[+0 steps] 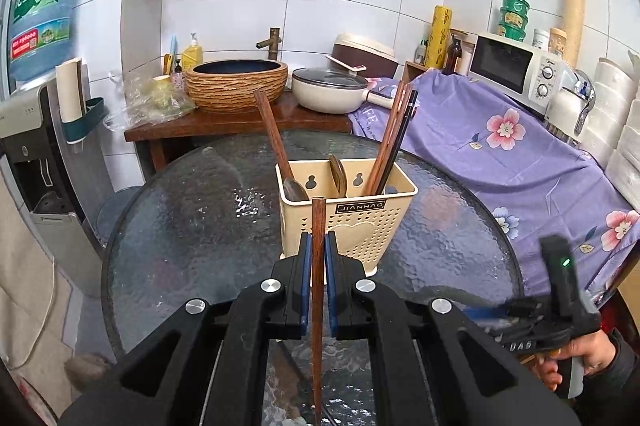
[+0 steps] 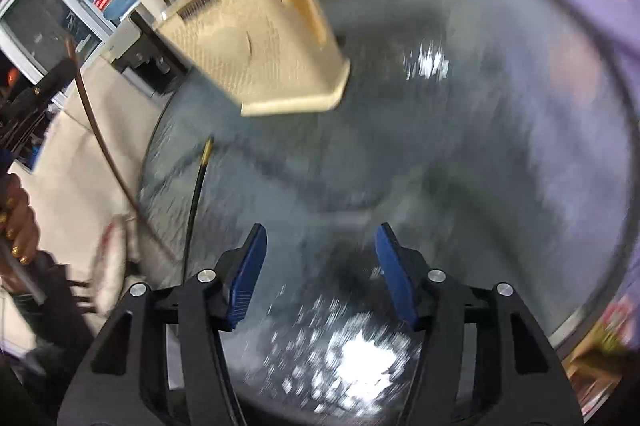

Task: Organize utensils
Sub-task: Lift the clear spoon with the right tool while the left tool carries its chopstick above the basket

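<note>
My left gripper (image 1: pixel 319 238) is shut on a brown wooden chopstick (image 1: pixel 318 306) that stands upright between its blue pads, just in front of the cream utensil holder (image 1: pixel 348 222). The holder stands on the round glass table (image 1: pixel 192 226). It holds wooden spoons (image 1: pixel 294 186) on the left and several chopsticks (image 1: pixel 390 142) on the right. My right gripper (image 2: pixel 318 238) is open above the glass table (image 2: pixel 480 146) with nothing between its fingers. A black chopstick (image 2: pixel 196 202) lies on the glass to its left. The holder (image 2: pixel 256 42) is blurred at the upper left, and the held chopstick (image 2: pixel 96 122) shows at far left.
A purple flowered cloth (image 1: pixel 500 146) covers the counter right of the table, with a microwave (image 1: pixel 516 70) on it. Behind the table stand a wooden sink stand, a woven basin (image 1: pixel 236 82) and a cream pan (image 1: pixel 332 90). A water dispenser (image 1: pixel 36 130) stands at the left.
</note>
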Motion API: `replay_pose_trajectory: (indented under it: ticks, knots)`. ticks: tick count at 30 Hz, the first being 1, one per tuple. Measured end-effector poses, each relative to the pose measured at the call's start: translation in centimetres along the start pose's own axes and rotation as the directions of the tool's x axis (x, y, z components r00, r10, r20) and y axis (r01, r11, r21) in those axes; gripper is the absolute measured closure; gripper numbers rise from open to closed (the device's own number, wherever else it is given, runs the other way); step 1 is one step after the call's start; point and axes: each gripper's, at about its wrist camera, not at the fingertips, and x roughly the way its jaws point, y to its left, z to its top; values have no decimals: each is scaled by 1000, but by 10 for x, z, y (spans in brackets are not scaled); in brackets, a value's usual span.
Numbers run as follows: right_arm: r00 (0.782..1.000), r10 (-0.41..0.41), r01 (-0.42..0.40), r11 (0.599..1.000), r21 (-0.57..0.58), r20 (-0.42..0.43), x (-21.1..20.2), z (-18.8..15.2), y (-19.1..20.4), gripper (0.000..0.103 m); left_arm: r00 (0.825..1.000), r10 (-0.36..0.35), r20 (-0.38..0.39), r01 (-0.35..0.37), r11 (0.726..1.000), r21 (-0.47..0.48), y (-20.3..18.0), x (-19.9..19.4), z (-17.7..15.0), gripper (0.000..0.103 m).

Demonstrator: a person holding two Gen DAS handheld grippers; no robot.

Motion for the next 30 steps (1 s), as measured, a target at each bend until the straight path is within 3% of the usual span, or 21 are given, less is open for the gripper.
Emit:
replay_pose_trajectory:
  ticks: [4, 7, 13, 17, 24, 30]
  knots:
    - [999, -8, 10, 999, 51, -41, 14, -8, -11, 49, 1000, -6, -1, 6, 1000, 1, -1, 0, 1, 97]
    - [999, -42, 42, 997, 68, -10, 13, -3, -16, 49, 1000, -8, 1, 8, 1000, 2, -1, -1, 1, 97]
    - [982, -185, 184, 982, 31, 37, 27, 26, -13, 49, 1000, -22, 15, 23, 1000, -9, 0, -4, 7, 97]
    - [980, -196, 195, 979, 57, 26, 40, 50, -12, 49, 999, -30, 15, 30, 1000, -1, -6, -1, 8, 97]
    - [967, -255, 254, 967, 14, 9, 67, 73, 14, 43, 999, -46, 14, 46, 999, -6, -9, 4, 9, 97]
    - [957, -285, 286, 958, -2, 58, 80, 71, 37, 43, 998, -53, 21, 53, 999, -7, -9, 2, 10, 97]
